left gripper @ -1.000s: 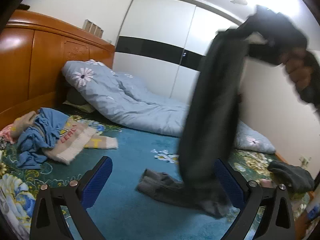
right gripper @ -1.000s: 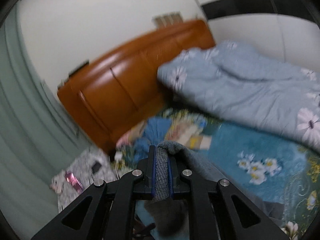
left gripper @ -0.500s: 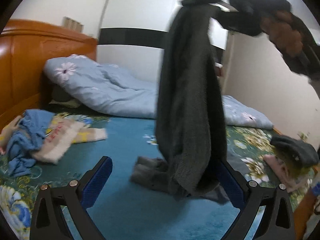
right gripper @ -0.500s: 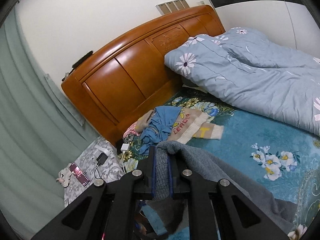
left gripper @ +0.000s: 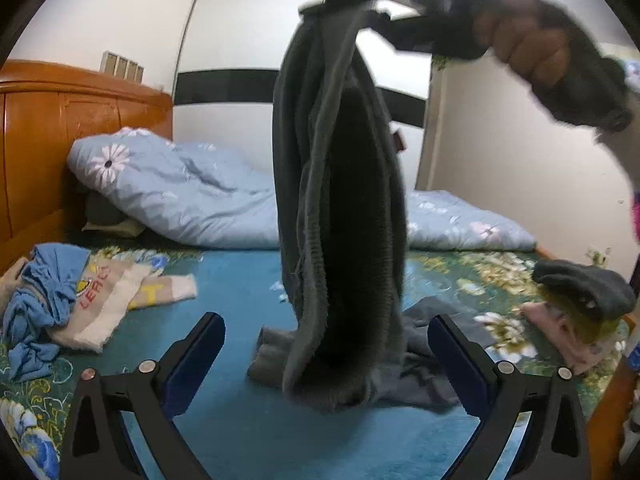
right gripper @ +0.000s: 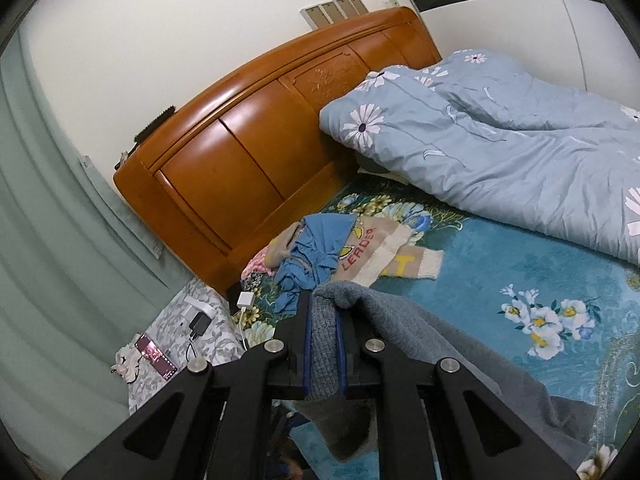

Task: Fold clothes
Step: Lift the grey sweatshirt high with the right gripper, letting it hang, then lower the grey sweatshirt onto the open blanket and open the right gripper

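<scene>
Now the grey sweater is lifted higher over the bed, pinched by the right hand-held gripper. The left hand-held gripper is spread wide below it.

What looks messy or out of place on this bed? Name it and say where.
Unfolded clothes lie crumpled by the headboard: a blue garment heaped on a beige sweater. The grey garment hangs bunched from the right tool, its lower end trailing on the teal blanket. The left tool is open, holding nothing.
</scene>
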`<action>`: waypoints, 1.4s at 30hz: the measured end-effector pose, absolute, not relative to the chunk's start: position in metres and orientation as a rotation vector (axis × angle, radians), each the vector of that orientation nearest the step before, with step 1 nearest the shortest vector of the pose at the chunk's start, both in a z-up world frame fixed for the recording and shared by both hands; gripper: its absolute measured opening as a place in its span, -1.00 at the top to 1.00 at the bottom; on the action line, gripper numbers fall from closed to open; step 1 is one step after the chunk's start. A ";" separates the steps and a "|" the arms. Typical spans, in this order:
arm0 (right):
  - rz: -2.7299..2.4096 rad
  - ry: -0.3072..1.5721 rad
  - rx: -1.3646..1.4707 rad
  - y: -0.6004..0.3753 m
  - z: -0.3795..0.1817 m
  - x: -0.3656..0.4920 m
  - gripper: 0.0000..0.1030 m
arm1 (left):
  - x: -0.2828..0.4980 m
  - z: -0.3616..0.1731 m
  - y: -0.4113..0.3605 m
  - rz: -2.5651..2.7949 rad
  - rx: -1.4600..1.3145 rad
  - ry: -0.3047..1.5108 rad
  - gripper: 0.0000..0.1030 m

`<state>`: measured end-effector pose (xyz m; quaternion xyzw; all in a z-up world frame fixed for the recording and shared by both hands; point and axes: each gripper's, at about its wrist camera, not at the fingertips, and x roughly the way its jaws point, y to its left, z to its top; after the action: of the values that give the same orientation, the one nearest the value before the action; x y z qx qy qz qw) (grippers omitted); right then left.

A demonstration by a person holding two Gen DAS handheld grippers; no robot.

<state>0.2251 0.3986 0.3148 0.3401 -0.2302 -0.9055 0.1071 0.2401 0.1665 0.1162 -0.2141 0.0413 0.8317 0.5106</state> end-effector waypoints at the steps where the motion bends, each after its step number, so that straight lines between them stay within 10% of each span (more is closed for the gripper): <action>1: -2.667 -0.668 1.013 0.397 0.313 0.222 0.80 | 0.235 0.111 0.169 2.013 -0.555 0.093 -0.99; 4: -2.665 -0.662 1.046 0.394 0.308 0.213 0.80 | 0.228 0.101 0.165 2.018 -0.607 0.051 -0.62; 8: -2.649 -0.672 1.103 0.388 0.293 0.191 0.79 | 0.205 0.086 0.158 2.007 -0.721 -0.022 0.63; 10: -2.649 -0.667 1.135 0.384 0.286 0.177 0.79 | 0.192 0.078 0.145 2.014 -0.768 -0.093 0.72; 22: -2.568 -0.615 1.398 0.323 0.187 0.019 0.79 | 0.111 0.044 0.017 2.167 -0.939 -0.472 0.81; 34: -2.471 -0.552 1.747 0.268 0.021 -0.078 0.76 | 0.068 -0.031 -0.005 2.270 -1.238 -0.421 0.79; 38: -2.494 -0.634 1.605 0.290 0.051 -0.052 -0.06 | 0.065 -0.035 -0.005 2.279 -1.275 -0.421 0.70; 42: -2.513 -0.713 1.451 0.314 0.087 -0.019 -0.11 | 0.067 -0.028 -0.010 2.356 -1.334 -0.403 0.33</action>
<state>-0.0194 0.3138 0.0869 0.4841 -0.2379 -0.8385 0.0769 0.0667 -0.0099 -0.0285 -0.4775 -0.1444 0.8431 0.2006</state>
